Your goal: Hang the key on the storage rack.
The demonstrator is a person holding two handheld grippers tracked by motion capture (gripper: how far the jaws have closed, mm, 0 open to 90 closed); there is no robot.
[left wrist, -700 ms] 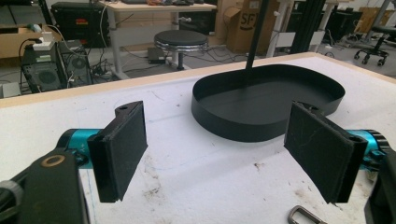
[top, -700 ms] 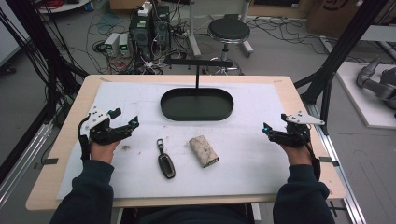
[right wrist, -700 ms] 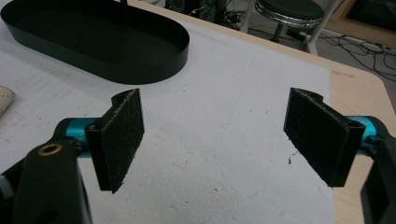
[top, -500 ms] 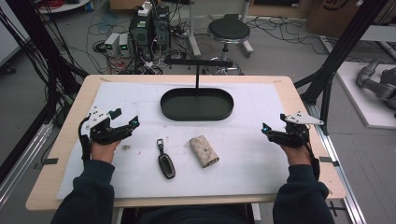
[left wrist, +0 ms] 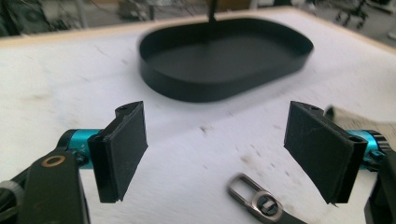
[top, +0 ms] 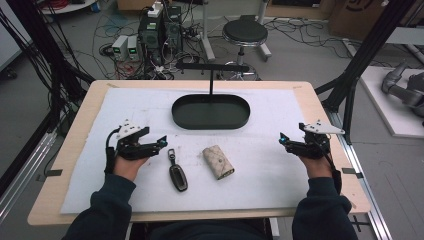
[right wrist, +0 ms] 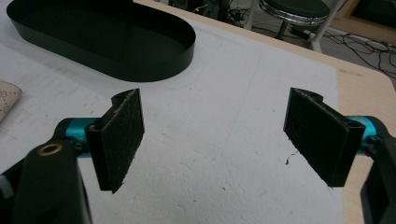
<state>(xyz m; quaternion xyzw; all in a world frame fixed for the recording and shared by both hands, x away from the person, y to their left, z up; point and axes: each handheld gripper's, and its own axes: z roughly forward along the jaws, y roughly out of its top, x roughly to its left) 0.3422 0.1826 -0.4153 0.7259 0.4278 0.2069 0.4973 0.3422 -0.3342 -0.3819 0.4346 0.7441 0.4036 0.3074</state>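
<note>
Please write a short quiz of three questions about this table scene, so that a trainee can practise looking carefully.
1. True or false: the key fob lies inside the black tray.
2. Which gripper is closer to the key fob?
A. the left gripper
B. the right gripper
3. Fill in the missing word: the beige key pouch lies on the white mat, between the key fob and the ______ gripper.

Key
1. False. The key fob lies on the white mat, in front of the tray and apart from it.
2. A. Its open jaws are just beside the fob's metal ring.
3. right
</note>
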